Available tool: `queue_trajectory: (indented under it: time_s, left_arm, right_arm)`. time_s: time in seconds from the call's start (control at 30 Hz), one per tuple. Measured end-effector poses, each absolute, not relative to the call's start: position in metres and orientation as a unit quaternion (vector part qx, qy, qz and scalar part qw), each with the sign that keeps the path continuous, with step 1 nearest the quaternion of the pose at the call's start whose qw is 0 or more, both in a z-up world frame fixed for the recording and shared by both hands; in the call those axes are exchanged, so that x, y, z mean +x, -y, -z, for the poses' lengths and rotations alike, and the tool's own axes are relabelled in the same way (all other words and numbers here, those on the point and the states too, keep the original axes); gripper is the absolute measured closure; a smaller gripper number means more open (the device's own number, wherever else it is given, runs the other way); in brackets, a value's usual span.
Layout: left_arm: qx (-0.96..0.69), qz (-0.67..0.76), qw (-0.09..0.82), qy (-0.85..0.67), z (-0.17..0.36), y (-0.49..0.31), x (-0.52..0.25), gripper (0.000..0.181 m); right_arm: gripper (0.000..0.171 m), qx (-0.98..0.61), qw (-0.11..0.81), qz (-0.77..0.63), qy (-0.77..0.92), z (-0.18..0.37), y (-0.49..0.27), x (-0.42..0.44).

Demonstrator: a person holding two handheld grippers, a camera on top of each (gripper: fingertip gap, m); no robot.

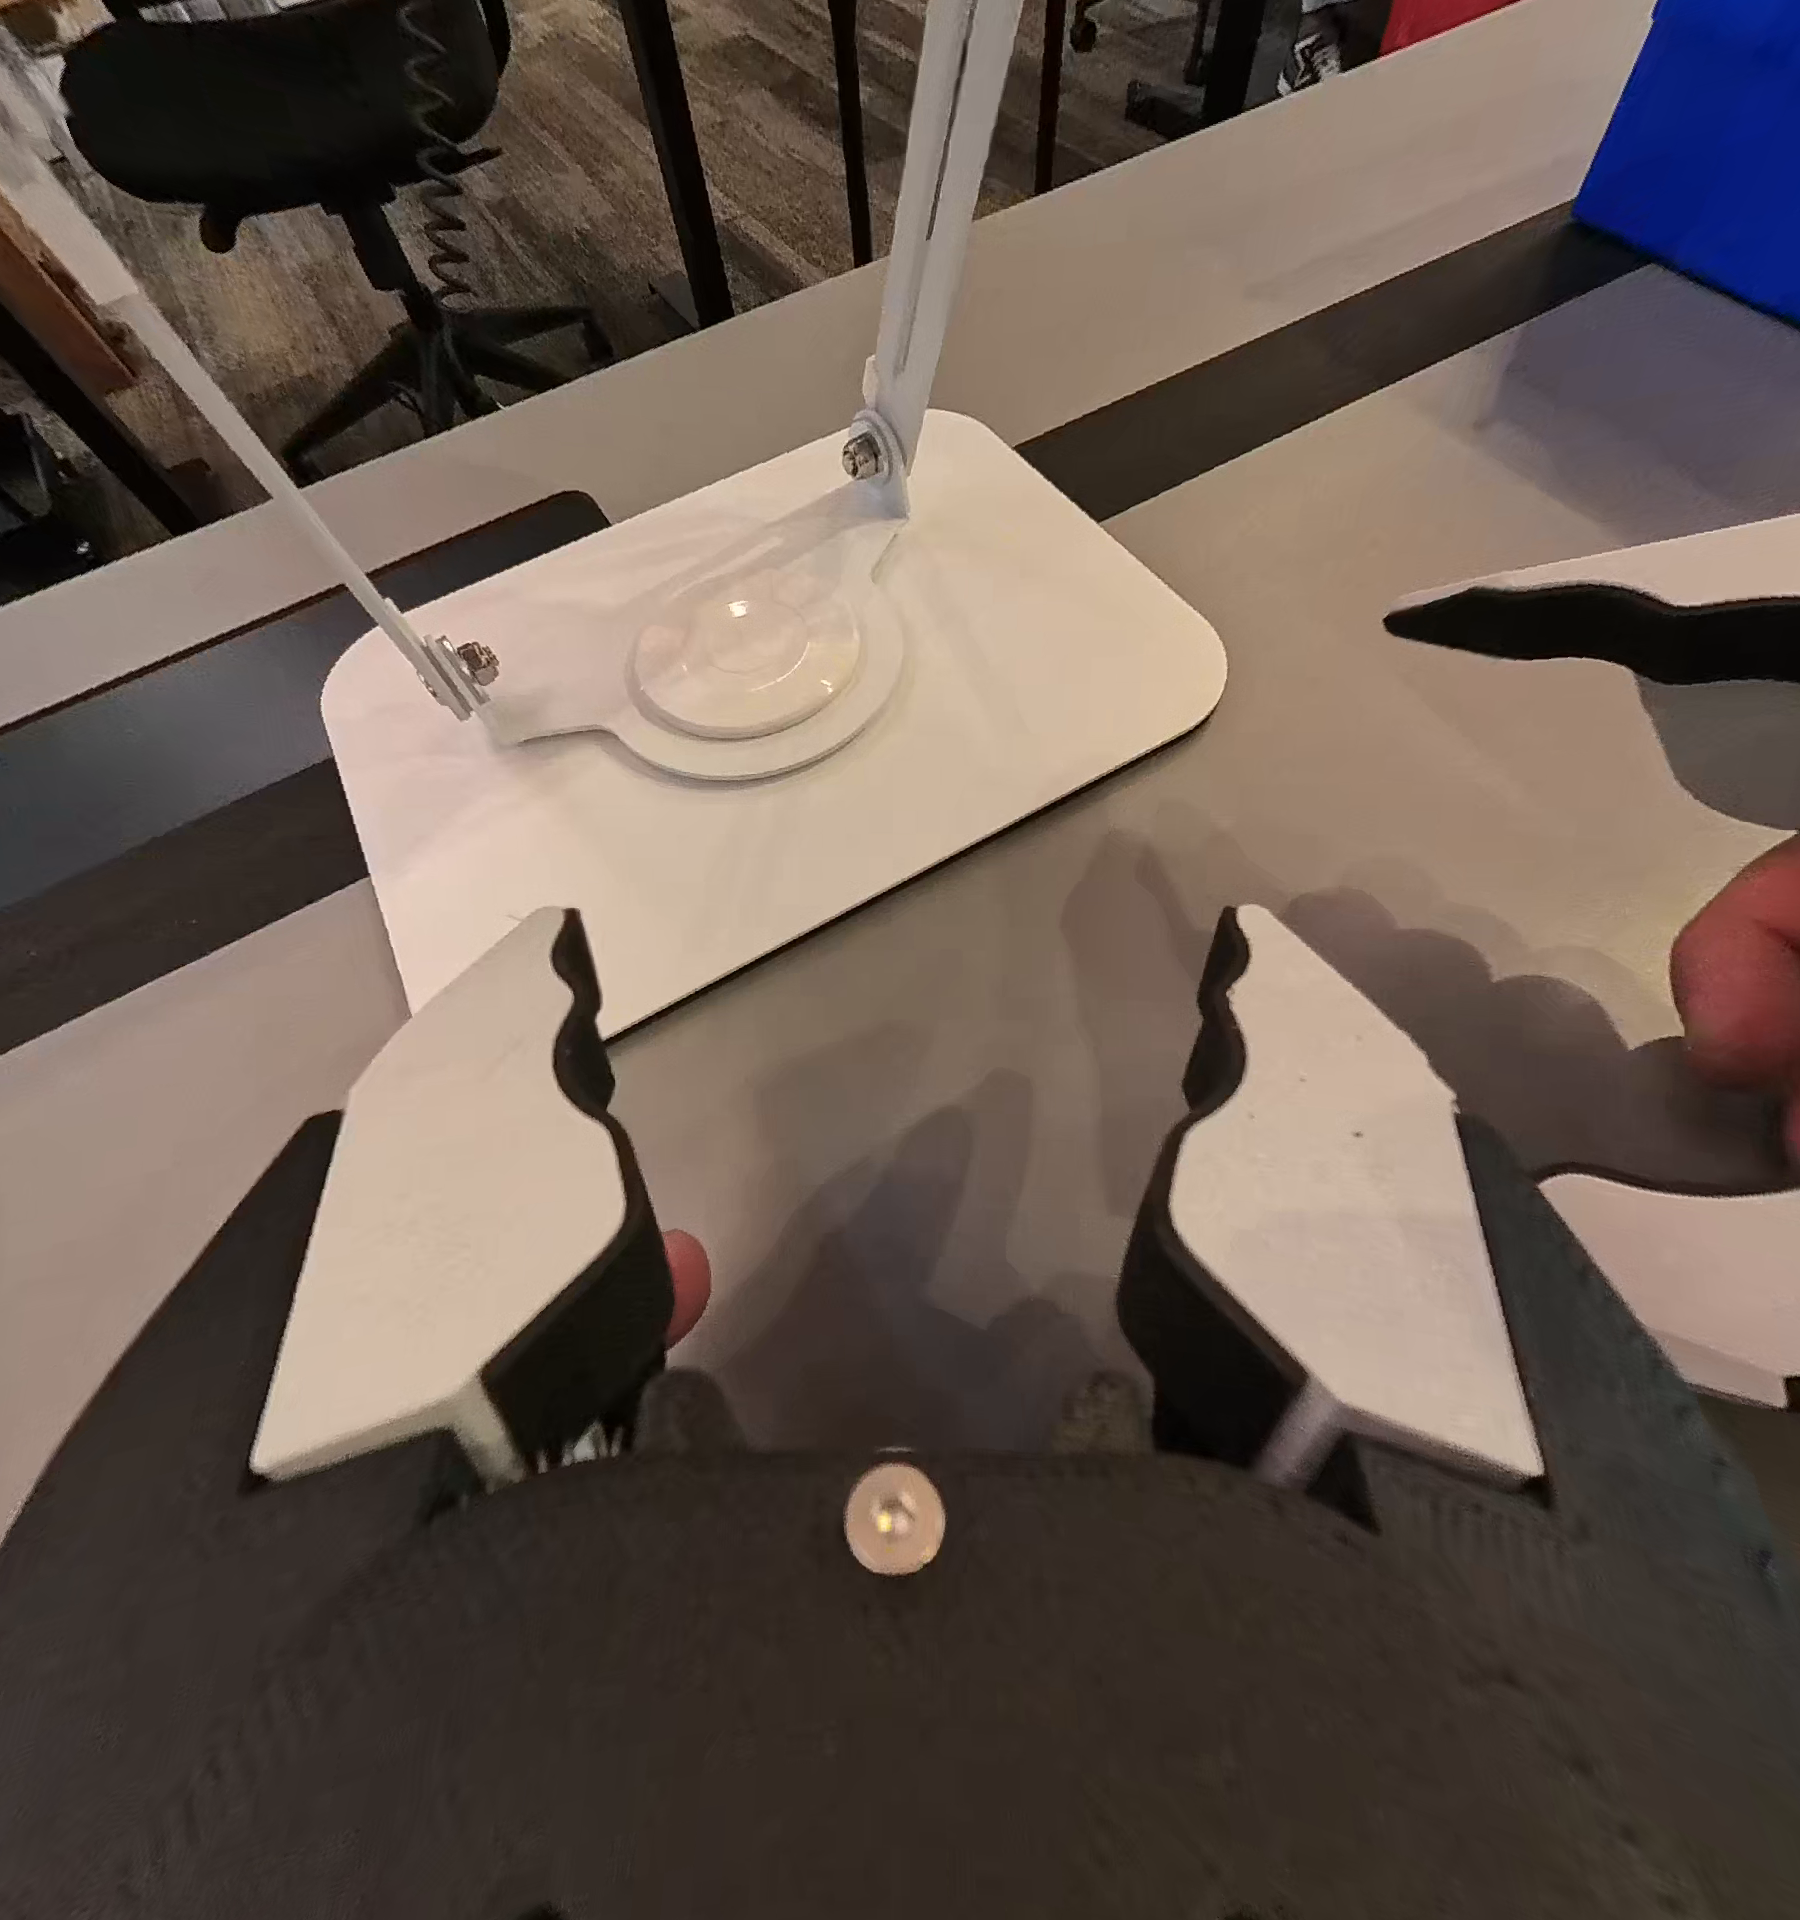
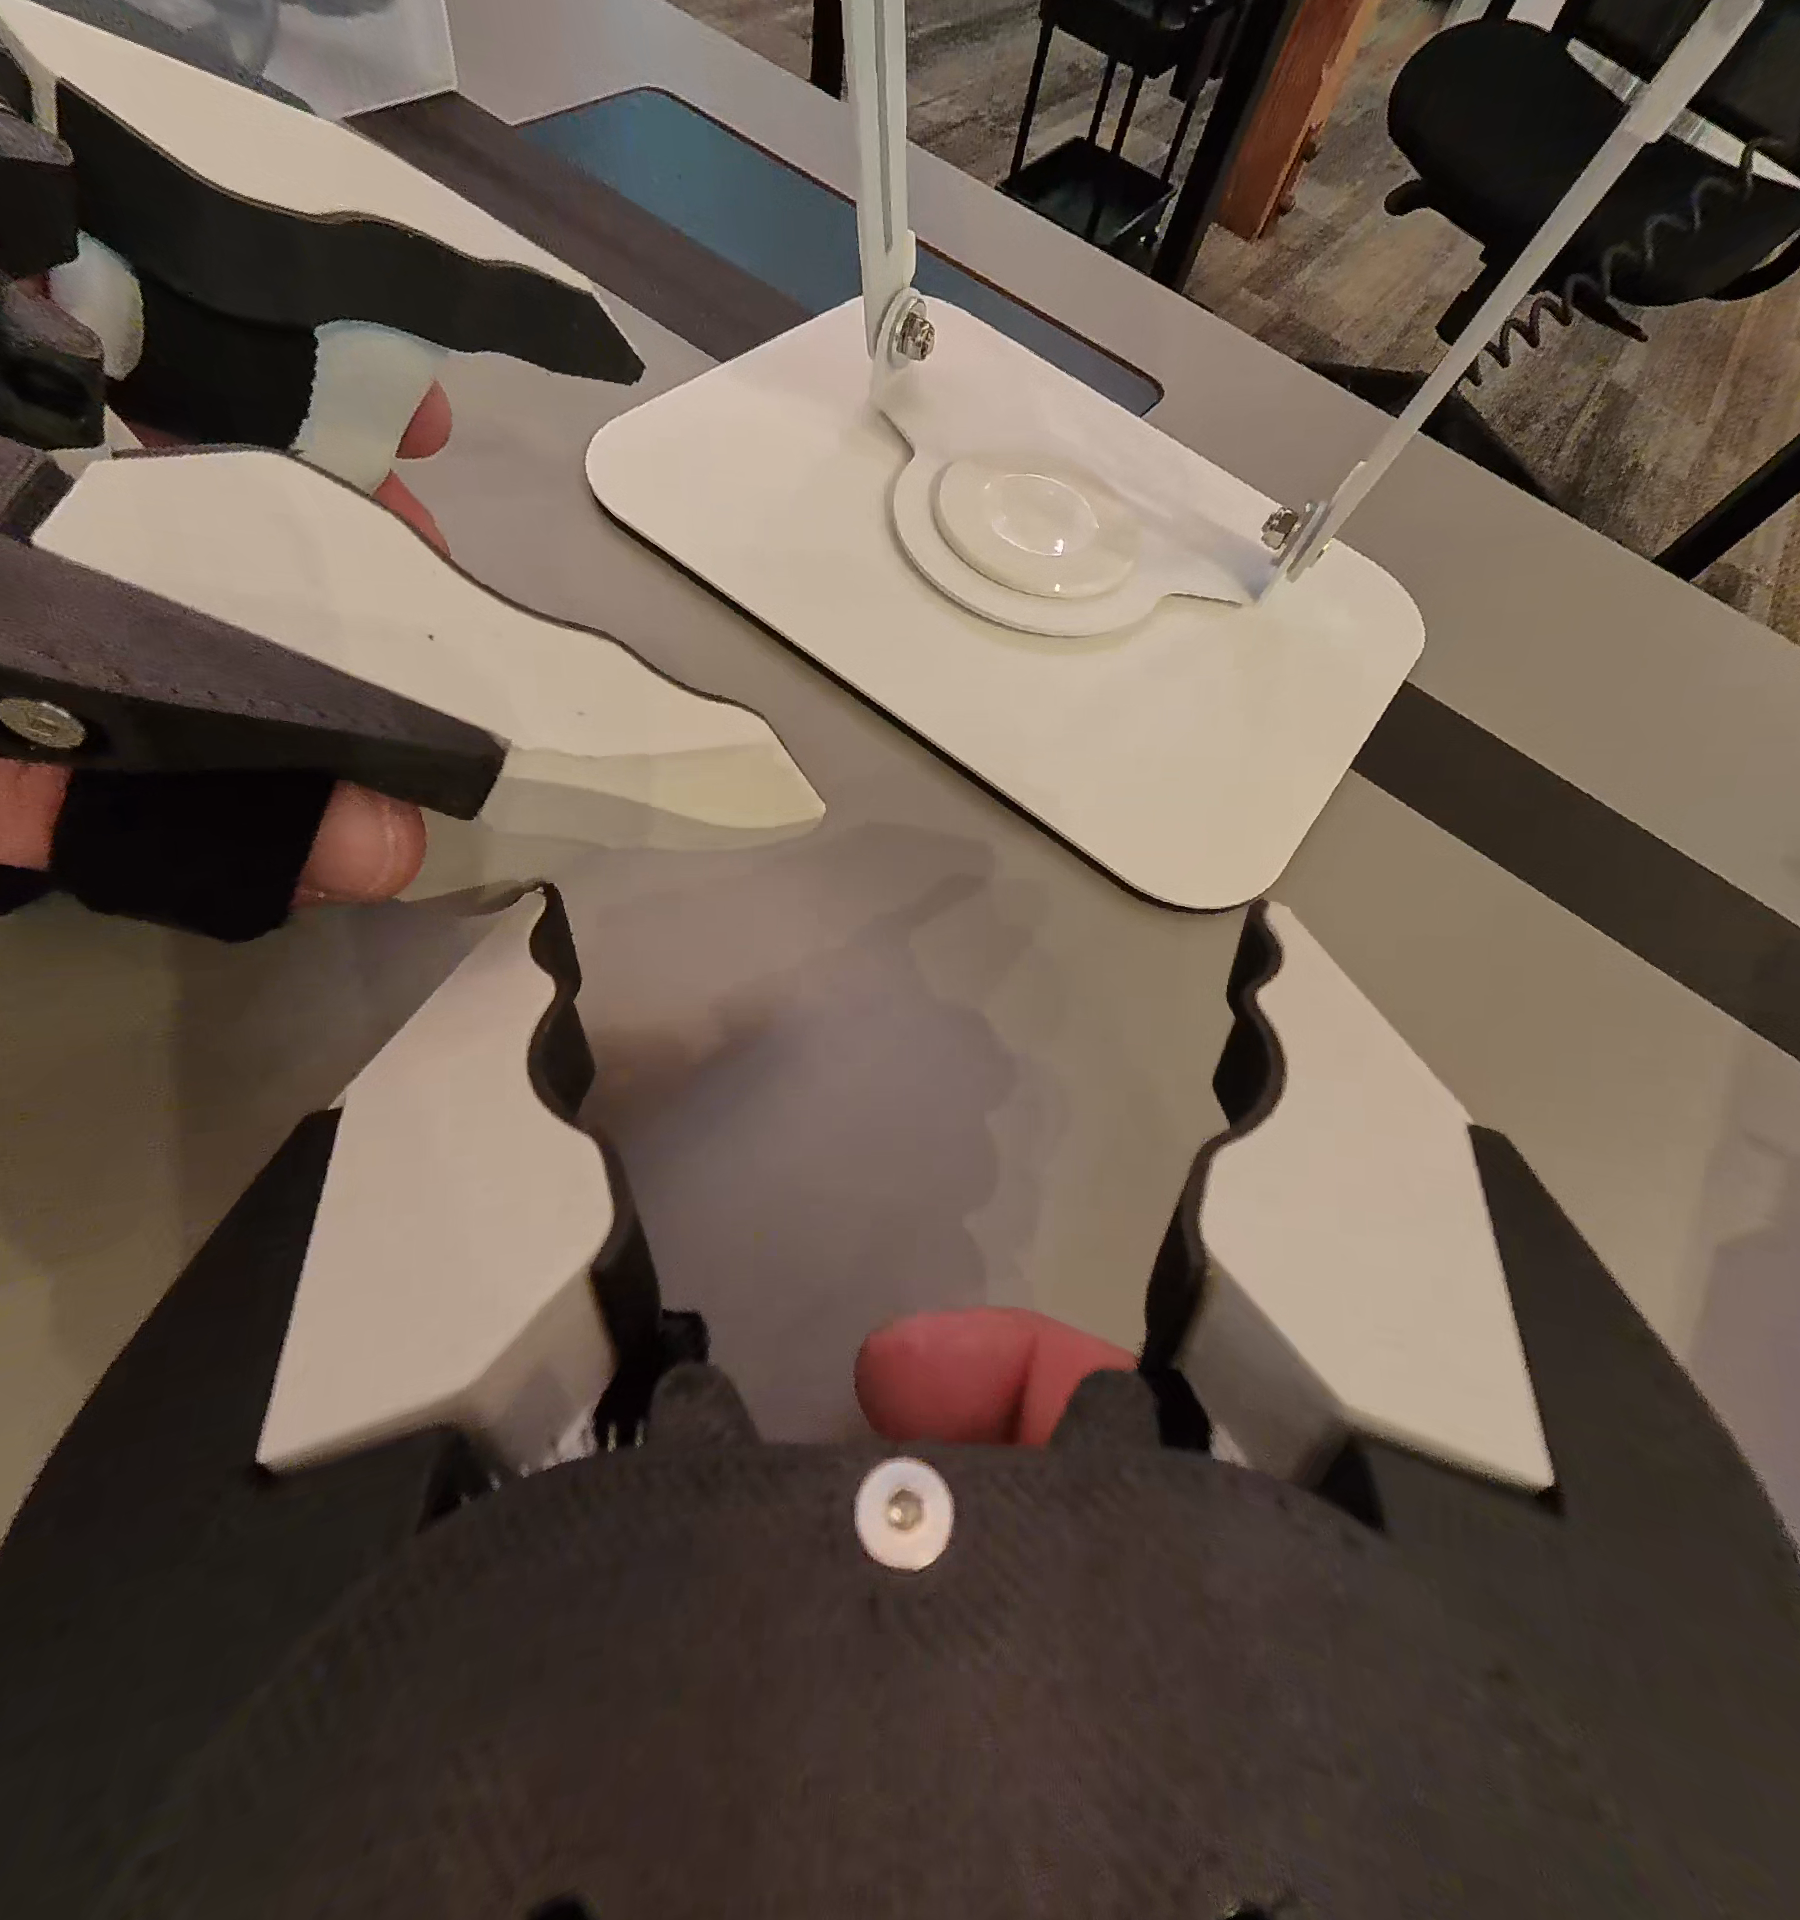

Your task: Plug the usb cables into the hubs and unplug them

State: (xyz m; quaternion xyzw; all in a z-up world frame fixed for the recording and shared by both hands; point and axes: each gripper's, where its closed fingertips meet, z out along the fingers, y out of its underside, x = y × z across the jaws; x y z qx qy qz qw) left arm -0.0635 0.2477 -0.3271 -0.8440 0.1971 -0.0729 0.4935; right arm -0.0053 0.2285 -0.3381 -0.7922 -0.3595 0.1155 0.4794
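Judging from both views, no step has been begun: neither usb cables nor hubs can be seen. The left gripper (image 1: 901, 1023) and right gripper (image 2: 901, 1013) are held wide open and empty above the grey table (image 1: 1343, 831). Ahead of both fingertips a white stand base (image 1: 771, 727) is seen. The cables must first be located.

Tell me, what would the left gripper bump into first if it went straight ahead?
Probably the white base plate on the table. The left gripper is open and empty, pointing at the plate's near edge; depth is hard to judge.
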Motion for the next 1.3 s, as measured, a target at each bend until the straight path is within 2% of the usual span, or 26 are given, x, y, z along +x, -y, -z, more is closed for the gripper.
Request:
queue_trajectory:
  time_s: [0.7,0.93,1.2,1.3]
  left_arm:
    - [-0.838,0.079,0.503,-0.197,0.323,-0.245,-0.059,0.075]
    - [-0.850,0.095,0.494,-0.156,0.325,-0.247,-0.086,0.071]
    - [-0.859,0.075,0.491,-0.125,0.329,-0.248,-0.128,0.072]
    - [-0.860,0.084,0.489,-0.123,0.329,-0.248,-0.131,0.072]
  right_arm:
    - [0.047,-0.777,0.484,-0.096,0.391,0.340,-0.222,-0.008]
    - [0.048,-0.763,0.492,-0.117,0.402,0.335,-0.235,-0.031]
    - [0.041,-0.763,0.434,-0.139,0.459,0.351,-0.249,-0.068]
    - [0.045,-0.763,0.418,-0.123,0.477,0.358,-0.245,-0.070]
